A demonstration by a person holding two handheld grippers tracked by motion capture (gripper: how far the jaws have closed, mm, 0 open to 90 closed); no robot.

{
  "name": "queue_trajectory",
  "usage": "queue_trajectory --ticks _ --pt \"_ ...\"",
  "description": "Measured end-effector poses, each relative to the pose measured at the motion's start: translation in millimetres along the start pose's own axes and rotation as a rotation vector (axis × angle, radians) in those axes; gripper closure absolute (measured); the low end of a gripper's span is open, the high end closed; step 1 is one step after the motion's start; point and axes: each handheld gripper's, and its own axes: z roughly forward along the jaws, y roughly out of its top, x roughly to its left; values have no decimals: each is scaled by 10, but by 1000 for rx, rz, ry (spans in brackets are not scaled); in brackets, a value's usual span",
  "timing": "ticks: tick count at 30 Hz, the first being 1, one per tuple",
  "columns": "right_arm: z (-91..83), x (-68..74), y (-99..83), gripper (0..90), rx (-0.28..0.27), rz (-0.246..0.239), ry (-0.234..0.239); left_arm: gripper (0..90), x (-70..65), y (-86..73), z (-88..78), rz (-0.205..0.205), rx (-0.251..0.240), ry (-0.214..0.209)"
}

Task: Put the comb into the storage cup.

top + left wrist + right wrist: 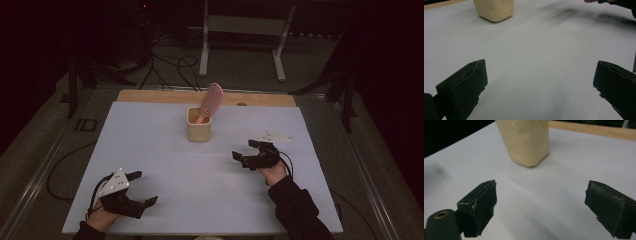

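Observation:
A cream-coloured cup (198, 125) stands upright near the middle back of the white table (165, 165), with a pink hairbrush (210, 101) leaning out of it, head up. The cup's body also appears in the left gripper view (494, 9) and, closer, in the right gripper view (526, 140). My left gripper (142, 189) rests open near the front left edge, nothing between its jaws. My right gripper (244, 150) is open at the right, pointing left toward the cup and a short way from it, holding nothing.
A strip of bare wood (150, 96) runs along the table's far edge. Beyond it are a white metal stand (245, 30) and loose cables (170, 65) on the floor. A small pale flat piece (274, 136) lies just behind my right gripper.

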Motion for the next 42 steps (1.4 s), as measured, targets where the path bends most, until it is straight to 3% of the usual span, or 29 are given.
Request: queue_trajectory --ticks 20,27,28,42 --pt "-337 127 -362 102 23 -54 21 1 -6 -1 -3 4 4 0" --pt "-464 92 -446 102 29 -44 21 1 -5 -3 0 6 6 0" --pt "-503 76 -478 102 42 -59 23 1 -6 -3 0 7 6 -2" --pt "-771 44 -654 102 30 -58 7 1 -5 -5 3 3 5 -1"
